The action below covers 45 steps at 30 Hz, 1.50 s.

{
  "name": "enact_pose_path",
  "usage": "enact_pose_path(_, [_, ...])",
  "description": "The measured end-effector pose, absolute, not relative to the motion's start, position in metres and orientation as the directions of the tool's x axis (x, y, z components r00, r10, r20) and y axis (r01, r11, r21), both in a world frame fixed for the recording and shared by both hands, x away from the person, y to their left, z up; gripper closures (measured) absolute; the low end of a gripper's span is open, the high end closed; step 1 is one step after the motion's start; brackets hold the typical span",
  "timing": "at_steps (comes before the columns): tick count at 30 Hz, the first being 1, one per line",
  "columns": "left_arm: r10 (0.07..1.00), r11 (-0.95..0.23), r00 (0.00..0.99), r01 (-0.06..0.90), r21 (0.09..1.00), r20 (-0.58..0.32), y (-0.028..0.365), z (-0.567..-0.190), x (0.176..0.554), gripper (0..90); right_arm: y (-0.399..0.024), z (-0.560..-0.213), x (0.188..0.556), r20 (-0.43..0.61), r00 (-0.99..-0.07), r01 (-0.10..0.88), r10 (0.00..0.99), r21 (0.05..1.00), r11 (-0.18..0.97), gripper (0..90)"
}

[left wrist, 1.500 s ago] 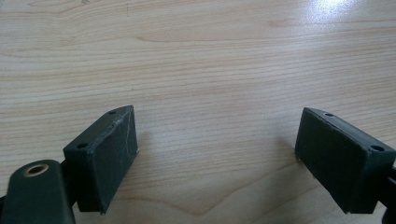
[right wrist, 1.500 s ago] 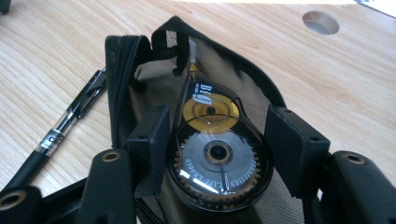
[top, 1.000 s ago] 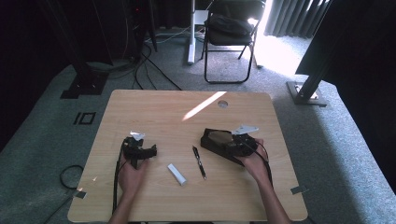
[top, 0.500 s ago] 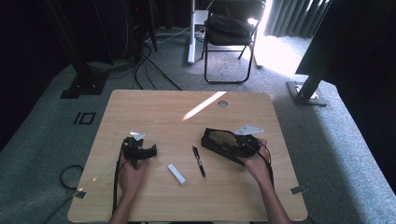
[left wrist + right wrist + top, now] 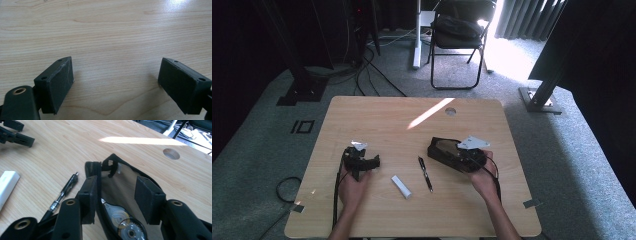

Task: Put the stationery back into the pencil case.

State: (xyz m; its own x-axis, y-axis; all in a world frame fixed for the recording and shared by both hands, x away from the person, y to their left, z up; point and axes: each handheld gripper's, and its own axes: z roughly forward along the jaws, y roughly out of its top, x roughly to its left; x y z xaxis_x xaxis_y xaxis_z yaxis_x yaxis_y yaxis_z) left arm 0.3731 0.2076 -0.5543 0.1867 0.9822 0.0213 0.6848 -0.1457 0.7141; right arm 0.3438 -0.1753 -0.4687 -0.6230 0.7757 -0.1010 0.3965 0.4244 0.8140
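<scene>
So the right gripper [image 5: 117,197] has just been closing its jaws around the black pouch [image 5: 447,150] at the right of the table [image 5: 377,110]. One jaw sits against the pouch's outer wall and the other inside the open mouth, but I can't tell if they're really pinching that wall yet. Compared with a second ago, the pouch looks slightly lifted and shifted. The pen [image 5: 425,173] and white eraser [image 5: 401,186] lie just left, waiting to go in, I'd guess. The left gripper [image 5: 116,82] rests spread wide on bare wood.

A black soft pouch [image 5: 117,185] lies open on the bench, at 3 o'clock from the centre; a shiny disc shows inside.
</scene>
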Motion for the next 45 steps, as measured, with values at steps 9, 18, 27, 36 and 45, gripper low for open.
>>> enact_pose_path(9, [0.982,-0.146,0.187,0.685,0.713,0.021,0.208,-0.554,0.373,13.3,-0.162,-0.471,0.342,-0.104,-0.650,0.379,0.753,0.814,0.440,54.5])
enact_pose_path(18, [0.982,-0.146,0.187,0.685,0.713,0.021,0.208,-0.554,0.373,13.3,-0.155,-0.474,0.340,-0.098,-0.663,0.377,0.742,0.813,0.444,54.2])
enact_pose_path(27, [0.982,-0.146,0.187,0.685,0.713,0.021,0.208,-0.554,0.373,13.3,-0.147,-0.475,0.338,-0.091,-0.669,0.375,0.737,0.816,0.441,53.9])
enact_pose_path(36, [0.982,-0.146,0.187,0.685,0.714,0.021,0.208,-0.554,0.373,13.3,-0.139,-0.479,0.337,-0.088,-0.680,0.374,0.728,0.812,0.448,53.7])
enact_pose_path(45, [0.982,-0.146,0.187,0.685,0.714,0.021,0.208,-0.554,0.373,13.3,-0.131,-0.483,0.335,-0.087,-0.690,0.374,0.719,0.807,0.456,53.7])
